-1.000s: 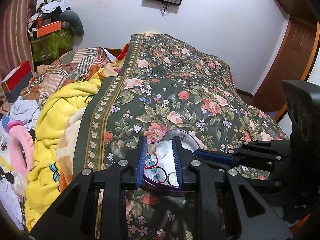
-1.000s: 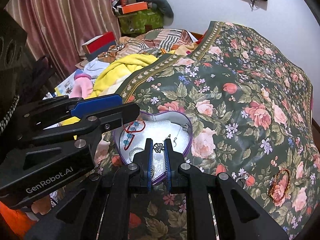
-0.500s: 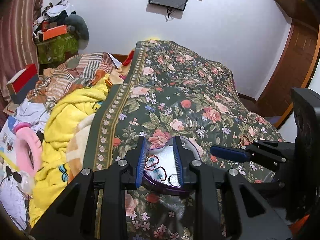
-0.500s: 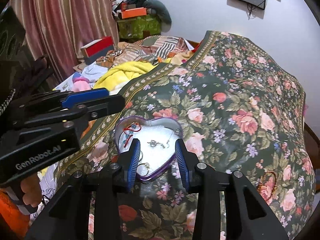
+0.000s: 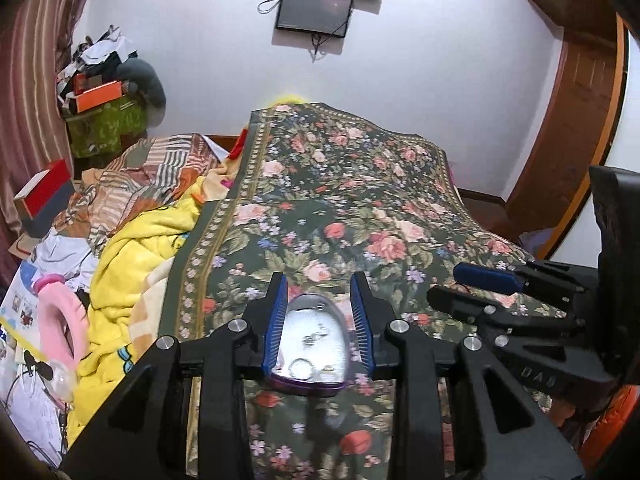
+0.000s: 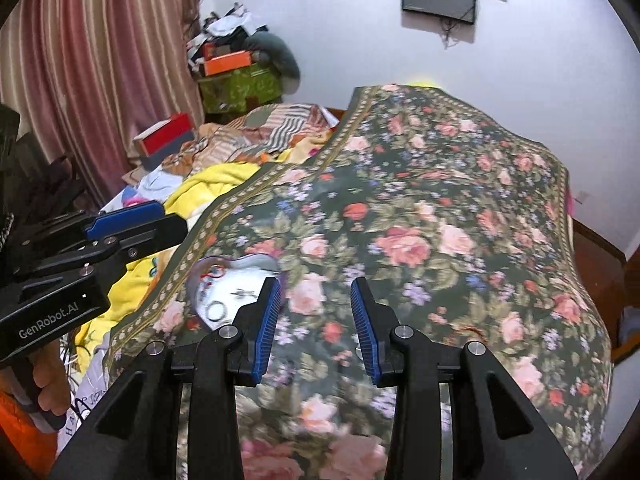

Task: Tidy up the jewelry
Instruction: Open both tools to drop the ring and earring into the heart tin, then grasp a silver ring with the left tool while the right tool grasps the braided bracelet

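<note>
Purple-rimmed heart tin (image 5: 308,386) is left on the floral bedspread (image 5: 360,208), jewelry already laid inside.
Left gripper (image 5: 319,324) and right gripper (image 6: 315,328) are held above with jaws spread, nothing pinched, likely for the next pickup.

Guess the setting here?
Likely a lived-in bedroom: a bed under a floral bedspread, rumpled blankets beside it, curtains and a wall-mounted screen.

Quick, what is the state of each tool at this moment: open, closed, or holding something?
Left tool: open, holding nothing, heart-shaped box seen between its fingers.
Right tool: open, holding nothing, above the floral bedspread.
</note>
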{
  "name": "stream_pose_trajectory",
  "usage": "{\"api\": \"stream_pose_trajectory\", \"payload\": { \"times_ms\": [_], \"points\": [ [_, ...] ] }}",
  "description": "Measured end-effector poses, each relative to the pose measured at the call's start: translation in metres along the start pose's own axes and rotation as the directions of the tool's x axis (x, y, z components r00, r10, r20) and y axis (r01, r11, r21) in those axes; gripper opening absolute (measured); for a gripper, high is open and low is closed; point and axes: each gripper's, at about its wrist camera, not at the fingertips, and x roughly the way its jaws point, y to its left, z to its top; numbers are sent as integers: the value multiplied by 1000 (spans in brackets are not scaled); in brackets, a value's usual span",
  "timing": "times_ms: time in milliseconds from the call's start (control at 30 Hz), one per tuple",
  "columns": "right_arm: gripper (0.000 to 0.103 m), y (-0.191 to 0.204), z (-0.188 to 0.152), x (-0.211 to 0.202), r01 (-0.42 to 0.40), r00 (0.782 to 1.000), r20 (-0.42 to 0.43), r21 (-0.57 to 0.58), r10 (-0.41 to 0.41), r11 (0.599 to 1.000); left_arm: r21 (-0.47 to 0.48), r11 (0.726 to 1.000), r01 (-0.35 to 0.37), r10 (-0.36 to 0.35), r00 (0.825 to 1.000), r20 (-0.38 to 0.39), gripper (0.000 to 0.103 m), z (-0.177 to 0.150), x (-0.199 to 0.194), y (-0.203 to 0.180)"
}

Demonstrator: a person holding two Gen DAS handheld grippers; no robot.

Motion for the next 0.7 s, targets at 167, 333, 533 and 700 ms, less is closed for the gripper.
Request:
{"api": "stream_pose_trajectory", "payload": {
  "times_ms": [167,333,533,700],
  "points": [
    [33,-29,-7,-16,34,999,20,47,-35,998,30,999,17,-16,1000,-13,31,1,6,-24],
    [33,-63,-16,-27,73,997,23,112,-76,991,57,998,41,-37,997,-60,31,-5,23,-47],
    [34,-100,-34,-28,128,992,-9,172,-128,977,75,995,65,-53,988,-148,31,-21,52,-69],
    [34,-124,-50,-19,165,986,-65,208,-155,964,96,991,96,-73,974,-216,31,-35,74,-84]
  ]
}}
